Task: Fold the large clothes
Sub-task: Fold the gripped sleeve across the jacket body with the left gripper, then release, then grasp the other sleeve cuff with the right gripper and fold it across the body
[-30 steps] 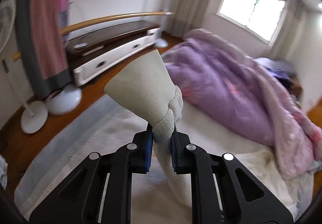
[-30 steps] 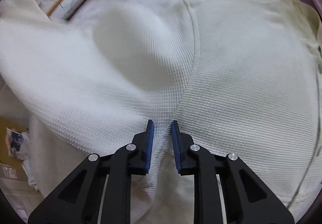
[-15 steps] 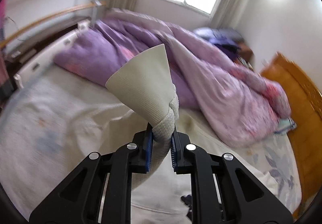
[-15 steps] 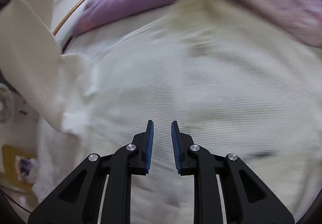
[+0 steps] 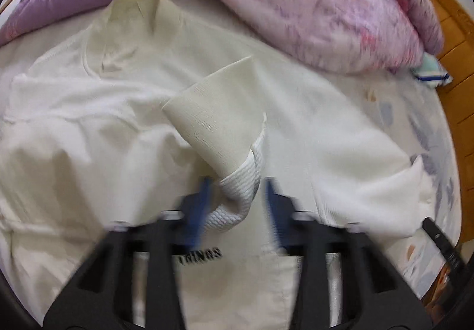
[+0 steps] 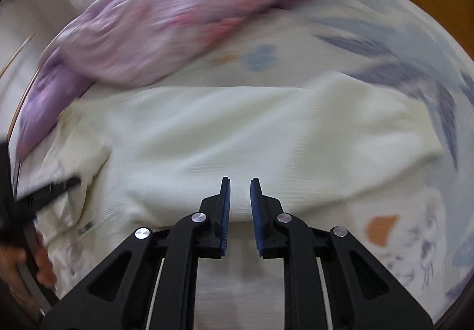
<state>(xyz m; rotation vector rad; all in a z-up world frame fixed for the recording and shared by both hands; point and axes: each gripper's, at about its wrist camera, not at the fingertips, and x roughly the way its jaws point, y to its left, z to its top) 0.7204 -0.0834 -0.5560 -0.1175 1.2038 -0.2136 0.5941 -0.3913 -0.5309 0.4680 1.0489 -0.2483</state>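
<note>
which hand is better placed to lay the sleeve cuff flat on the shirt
Left. Its tongs have just been opening around the sleeve cuff, directly above the shirt. The right tongs hold nothing, farther along.

Garment (image 5: 183, 98): cream cloth, matt, fine waffle/grid knit; cuff (image 5: 219, 128) = tighter rib weave, slightly yellower. Black printed lettering (image 5: 204, 256) on it, flat finish.
Quilt (image 5: 326, 4) at far edge of bed: soft purple/pink cloth w/ printed flowers, puffy, matt.
Bed sheet (image 5: 414, 128): thin smooth cloth, pale w/ blue-grey + orange print.
Headboard (image 5: 453, 42) at right edge of bed: wood, orange-brown, semi-gloss varnish.
Left tool (image 5: 237, 205): matt black plastic, blurred; pads blue.
Right tool (image 6: 240, 211): matt black plastic arms, shiny metal pivot pins (image 6: 199, 217), blue ribbed rubber-looking pads (image 6: 226, 211).
</note>
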